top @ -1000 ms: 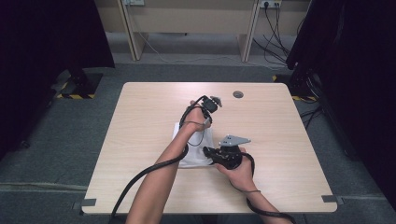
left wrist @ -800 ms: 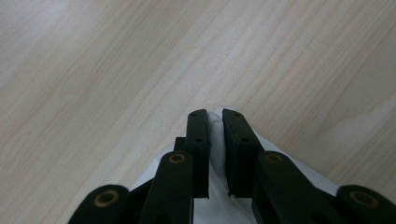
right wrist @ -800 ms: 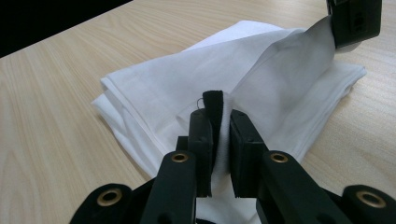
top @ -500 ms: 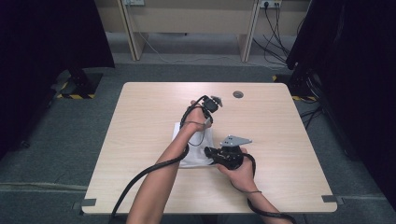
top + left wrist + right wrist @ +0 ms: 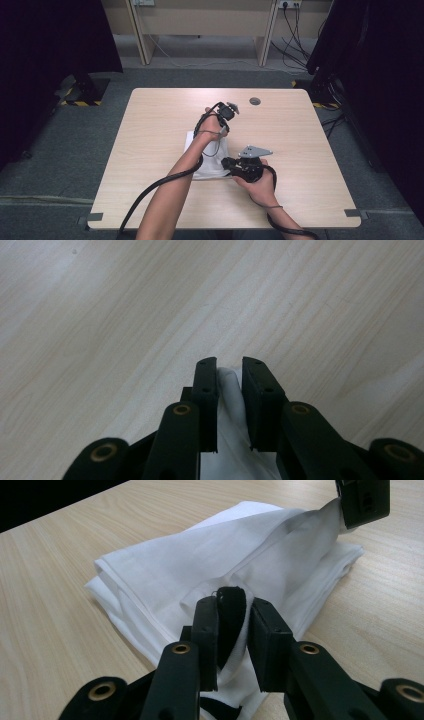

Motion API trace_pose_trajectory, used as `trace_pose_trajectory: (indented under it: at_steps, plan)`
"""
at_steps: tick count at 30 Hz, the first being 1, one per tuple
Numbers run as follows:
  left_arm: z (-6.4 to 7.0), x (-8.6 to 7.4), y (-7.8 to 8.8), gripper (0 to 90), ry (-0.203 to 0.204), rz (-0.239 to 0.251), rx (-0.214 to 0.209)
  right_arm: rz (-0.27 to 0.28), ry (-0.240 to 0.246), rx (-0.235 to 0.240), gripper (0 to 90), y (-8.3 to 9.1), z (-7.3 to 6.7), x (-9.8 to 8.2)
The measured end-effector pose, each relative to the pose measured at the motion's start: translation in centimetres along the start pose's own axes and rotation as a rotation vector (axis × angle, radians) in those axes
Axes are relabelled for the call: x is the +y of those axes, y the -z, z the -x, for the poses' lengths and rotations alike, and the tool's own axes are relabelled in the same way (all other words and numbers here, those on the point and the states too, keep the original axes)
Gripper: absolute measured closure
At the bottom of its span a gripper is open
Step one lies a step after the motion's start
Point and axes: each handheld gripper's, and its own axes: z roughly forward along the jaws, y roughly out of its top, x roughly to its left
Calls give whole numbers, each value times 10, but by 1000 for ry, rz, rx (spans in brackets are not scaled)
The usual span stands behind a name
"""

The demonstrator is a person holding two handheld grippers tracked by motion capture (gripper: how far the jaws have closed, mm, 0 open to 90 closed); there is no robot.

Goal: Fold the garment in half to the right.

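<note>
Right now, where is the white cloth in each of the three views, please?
High view: white cloth at table centre, between both grippers.
Left gripper view: bottom centre, a fold pinched between the jaws.
Right gripper view: centre, folded pile, an edge between the jaws.
Shared landmark: the light wooden table.

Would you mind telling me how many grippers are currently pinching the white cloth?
2. The left gripper holds the far edge of the white cloth, lifted off the table; the right gripper clamps its near edge.
</note>
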Motion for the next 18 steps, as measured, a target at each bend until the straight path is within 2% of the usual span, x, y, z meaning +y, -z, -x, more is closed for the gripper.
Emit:
trace_pose_trajectory:
  at_steps: [18]
  plan:
    - [4,4,-1,718,-19,26,9,5,5,-43,692,9,3,-3]
